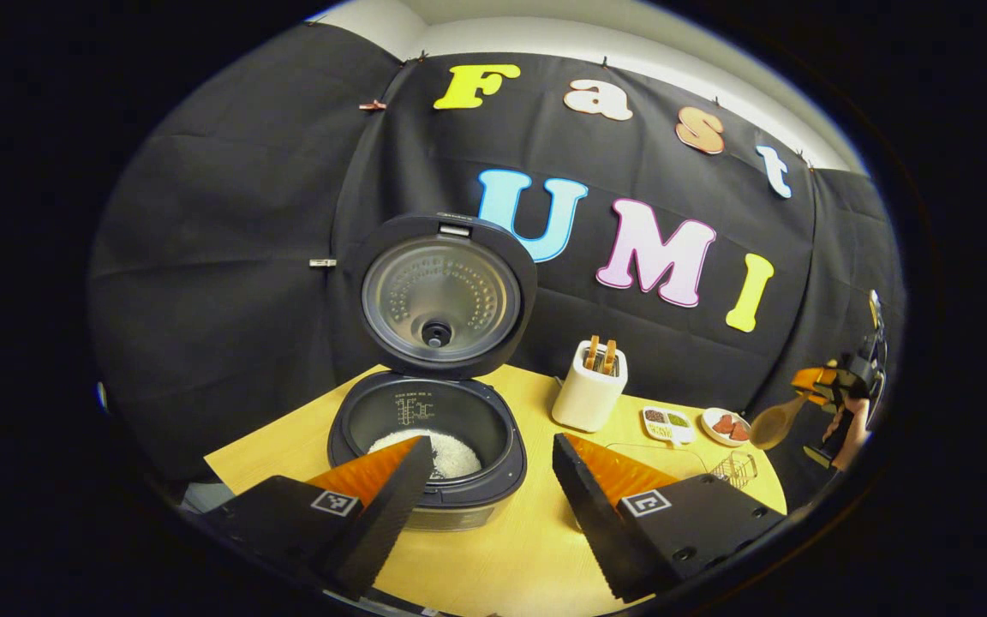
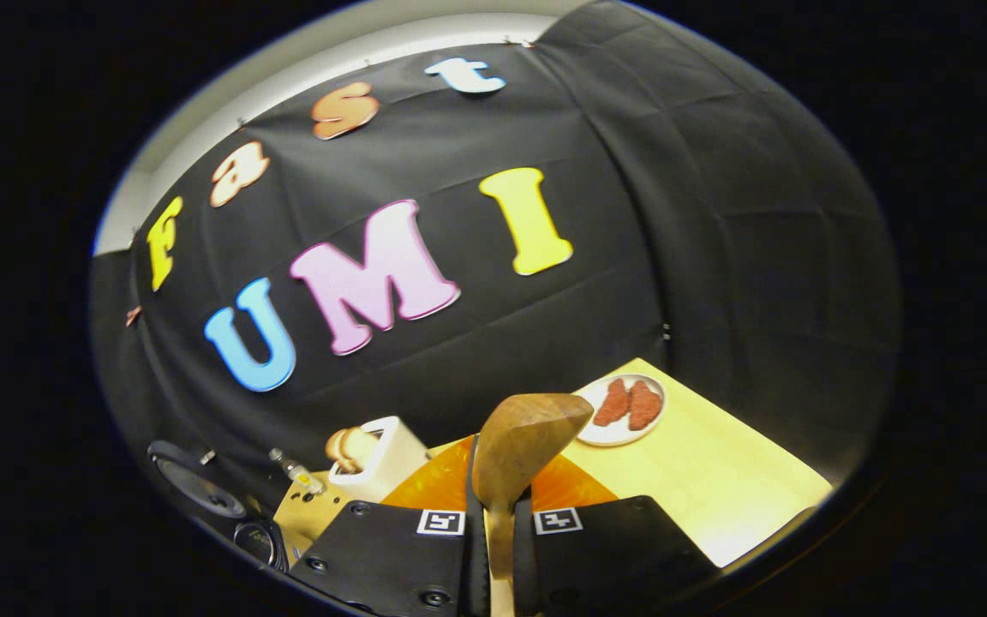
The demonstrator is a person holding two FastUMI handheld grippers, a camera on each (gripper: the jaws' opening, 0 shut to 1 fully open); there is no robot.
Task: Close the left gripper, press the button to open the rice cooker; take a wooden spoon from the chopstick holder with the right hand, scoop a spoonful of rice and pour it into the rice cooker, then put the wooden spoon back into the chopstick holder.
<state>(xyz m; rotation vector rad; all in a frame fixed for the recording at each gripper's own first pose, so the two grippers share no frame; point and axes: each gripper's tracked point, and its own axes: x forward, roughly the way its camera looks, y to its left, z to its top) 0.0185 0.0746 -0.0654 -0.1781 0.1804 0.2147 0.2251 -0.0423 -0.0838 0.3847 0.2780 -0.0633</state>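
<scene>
Right gripper [image 2: 500, 523] has its two fingers squeezed in on the handle of the wooden spoon [image 2: 521, 446], bottom centre of the right gripper view, with the spoon's bowl sticking up just above the fingers. I can't tell if there's any rice in it from this angle. Right behind the bowl, a bit to the right, sits a small white plate [image 2: 626, 404] with reddish slices on the yellow surface [image 2: 716, 463]. Lower left of that frame you get the white chopstick holder [image 2: 378, 463], with the dark rice cooker [image 2: 202, 488] at the far left edge.

Left gripper [image 1: 485, 480] is spread wide with nothing between its fingers, down at the bottom of the left gripper view. The rice cooker sits just beyond it, centre-left, lid [image 1: 440, 296] standing upright and white rice [image 1: 442, 450] in the pot. To the right of the cooker is the chopstick holder with wooden handles poking out, then a small divided dish [image 1: 667, 424] and the plate. Far right edge shows the other gripper holding the spoon in the air.
</scene>
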